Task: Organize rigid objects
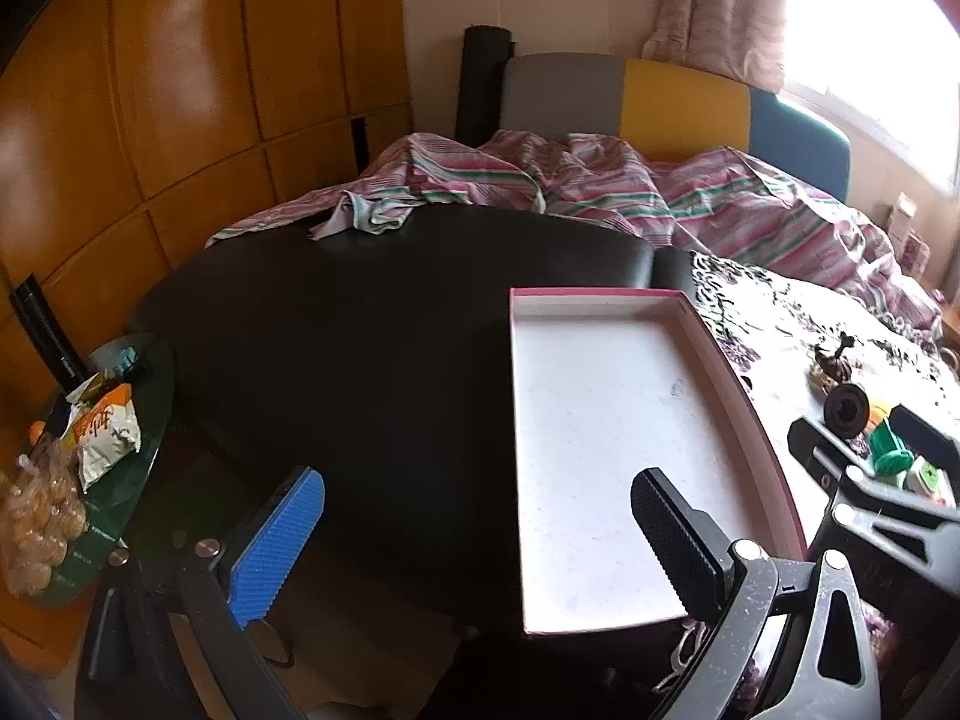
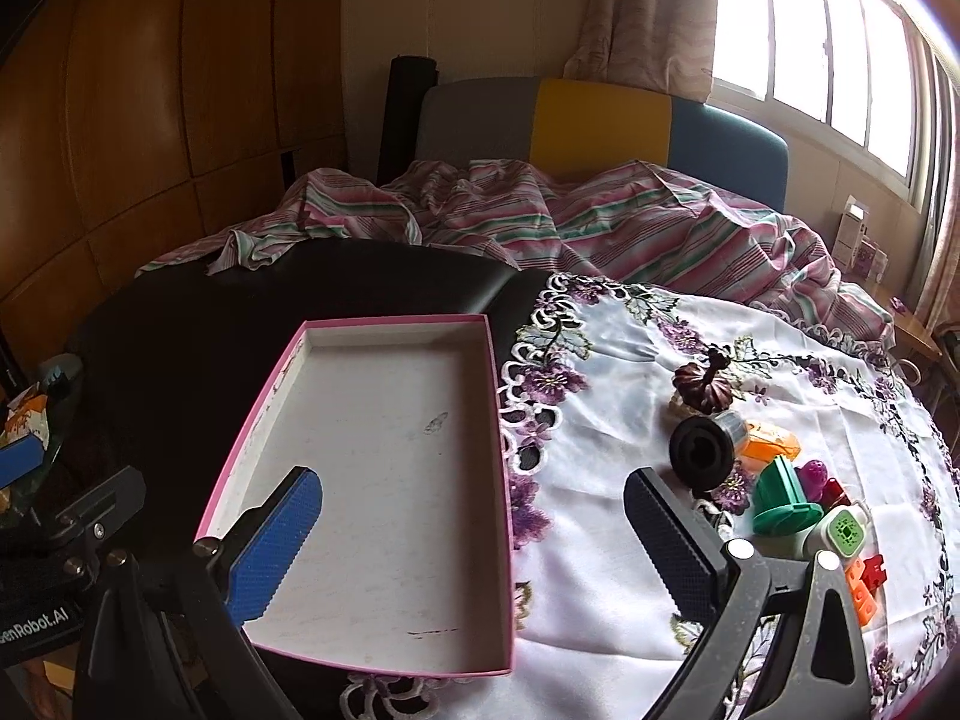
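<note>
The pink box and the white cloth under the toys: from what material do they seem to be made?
The pink box looks like cardboard: thin straight walls, matte white inside with scuffs and marks, pink outer covering at the rim. The white cloth seems a smooth, slightly shiny fabric, perhaps satin or polyester, with purple embroidered flowers and a cut-out lace edge; soft folds catch the window light.

Both wrist views above shared pink-rimmed tray (image 1: 600,420)

"enRobot.AI" is printed in white on the black body of the left gripper (image 2: 36,624), first letters cut off by the frame edge; script on the orange-white snack bag (image 1: 105,429) can't be read
</note>
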Available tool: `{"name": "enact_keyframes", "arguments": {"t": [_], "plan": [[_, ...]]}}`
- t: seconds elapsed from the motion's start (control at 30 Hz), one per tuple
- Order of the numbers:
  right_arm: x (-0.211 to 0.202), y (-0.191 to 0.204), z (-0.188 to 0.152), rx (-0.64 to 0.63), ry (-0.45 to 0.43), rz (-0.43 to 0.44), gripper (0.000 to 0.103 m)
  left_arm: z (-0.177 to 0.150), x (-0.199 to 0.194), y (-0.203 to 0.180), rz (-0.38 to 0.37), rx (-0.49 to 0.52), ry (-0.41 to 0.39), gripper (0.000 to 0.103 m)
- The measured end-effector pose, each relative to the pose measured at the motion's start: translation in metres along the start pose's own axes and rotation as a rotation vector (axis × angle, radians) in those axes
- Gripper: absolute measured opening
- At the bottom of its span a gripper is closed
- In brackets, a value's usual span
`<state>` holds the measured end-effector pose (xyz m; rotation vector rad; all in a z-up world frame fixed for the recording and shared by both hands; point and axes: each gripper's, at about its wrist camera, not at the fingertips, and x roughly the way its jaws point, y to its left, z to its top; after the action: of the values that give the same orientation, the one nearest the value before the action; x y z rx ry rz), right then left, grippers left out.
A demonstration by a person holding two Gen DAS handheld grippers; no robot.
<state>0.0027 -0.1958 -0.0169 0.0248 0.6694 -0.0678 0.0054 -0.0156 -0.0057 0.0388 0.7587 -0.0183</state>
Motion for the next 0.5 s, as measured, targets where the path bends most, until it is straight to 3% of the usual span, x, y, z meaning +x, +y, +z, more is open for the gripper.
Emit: {"name": "enact_keyframes", "arguments": {"t": [0.5], "plan": [[-0.003,-0.058,0.015,0.046,-0.015,-0.089,0.103,0.002,0.006,-0.027,-0.086,0.077,0.018,0.103]]}}
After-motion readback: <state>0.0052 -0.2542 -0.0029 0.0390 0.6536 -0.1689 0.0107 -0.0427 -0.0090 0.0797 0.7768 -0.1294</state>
